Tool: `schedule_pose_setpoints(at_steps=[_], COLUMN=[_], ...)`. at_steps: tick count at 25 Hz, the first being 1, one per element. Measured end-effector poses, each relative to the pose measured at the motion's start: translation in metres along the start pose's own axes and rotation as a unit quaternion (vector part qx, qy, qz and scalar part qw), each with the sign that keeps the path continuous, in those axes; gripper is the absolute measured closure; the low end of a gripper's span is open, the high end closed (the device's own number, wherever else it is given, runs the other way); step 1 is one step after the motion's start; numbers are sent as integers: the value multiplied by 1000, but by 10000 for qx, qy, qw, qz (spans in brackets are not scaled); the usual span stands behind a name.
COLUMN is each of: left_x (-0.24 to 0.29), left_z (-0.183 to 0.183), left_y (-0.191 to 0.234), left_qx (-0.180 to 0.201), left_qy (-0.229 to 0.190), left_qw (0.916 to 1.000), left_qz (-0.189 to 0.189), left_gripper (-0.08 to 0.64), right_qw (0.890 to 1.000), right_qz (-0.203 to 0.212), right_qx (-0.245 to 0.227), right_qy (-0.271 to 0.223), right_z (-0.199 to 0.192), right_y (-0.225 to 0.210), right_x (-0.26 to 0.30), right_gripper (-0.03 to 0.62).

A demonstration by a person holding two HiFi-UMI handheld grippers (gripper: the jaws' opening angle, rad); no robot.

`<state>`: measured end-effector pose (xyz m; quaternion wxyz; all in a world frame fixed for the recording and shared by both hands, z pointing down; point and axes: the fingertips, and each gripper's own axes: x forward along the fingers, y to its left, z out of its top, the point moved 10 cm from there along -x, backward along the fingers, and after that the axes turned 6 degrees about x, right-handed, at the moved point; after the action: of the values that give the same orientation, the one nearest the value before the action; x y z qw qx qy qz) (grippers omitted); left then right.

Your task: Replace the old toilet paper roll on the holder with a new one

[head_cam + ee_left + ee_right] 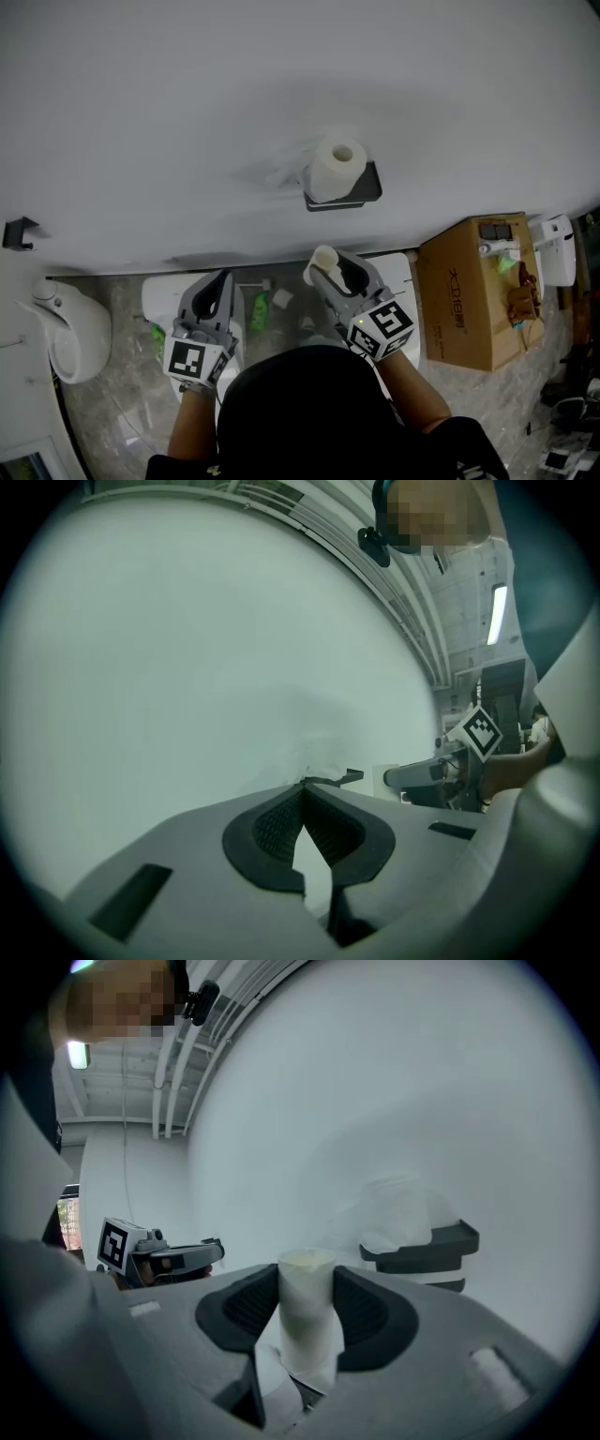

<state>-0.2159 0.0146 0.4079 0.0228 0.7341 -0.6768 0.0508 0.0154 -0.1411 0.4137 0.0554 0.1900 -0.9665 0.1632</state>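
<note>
**A:** What is the right gripper [330, 272] doing?

**B:** It is holding the old roll [323, 262], a thin one with little paper on it. In the right gripper view the two pads [361, 1312] are pressing on its sides. The roll is standing upright between them, with its top end showing above the jaws.

**A:** And the left gripper [221, 281]?

**B:** It is carrying nothing. In the left gripper view its jaws are meeting tip to tip, with only a thin wedge of light showing behind the tips.

**A:** Where is the new roll sitting?

**B:** The new roll [336, 166] is standing on end on the black holder [367, 190], which is hanging on the white wall [187, 112]. In the head view its hollow core is facing up. It is sitting beyond the right gripper, apart from the old roll.

**A:** How are the two grippers pointing?

**B:** Both are pointing toward the wall, side by side. The right one is aiming nearly at the holder, and the left one is aiming at bare wall well to the left of it.

**A:** Is anything else showing?

**B:** A cardboard box [473, 295] is standing to the right at the foot of the wall. A white fixture [70, 328] is showing at the lower left.
</note>
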Motion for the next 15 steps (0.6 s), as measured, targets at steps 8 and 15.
schedule_pose_setpoints(at_steps=[8,15], left_x=[-12,-7], left_z=[-13,-17], left_y=[-1,-4], left_qx=[-61,-50], left_qy=[169,237], left_qw=[9997,9997], left_qz=[163,61], left_gripper=[545,545], right_qw=[9997,9991], right_qz=[221,209], right_qx=[-76,-363], right_qy=[43,41], right_z=[-3,-4], right_y=[8,9], right_x=[7,8], right_gripper=[414,419])
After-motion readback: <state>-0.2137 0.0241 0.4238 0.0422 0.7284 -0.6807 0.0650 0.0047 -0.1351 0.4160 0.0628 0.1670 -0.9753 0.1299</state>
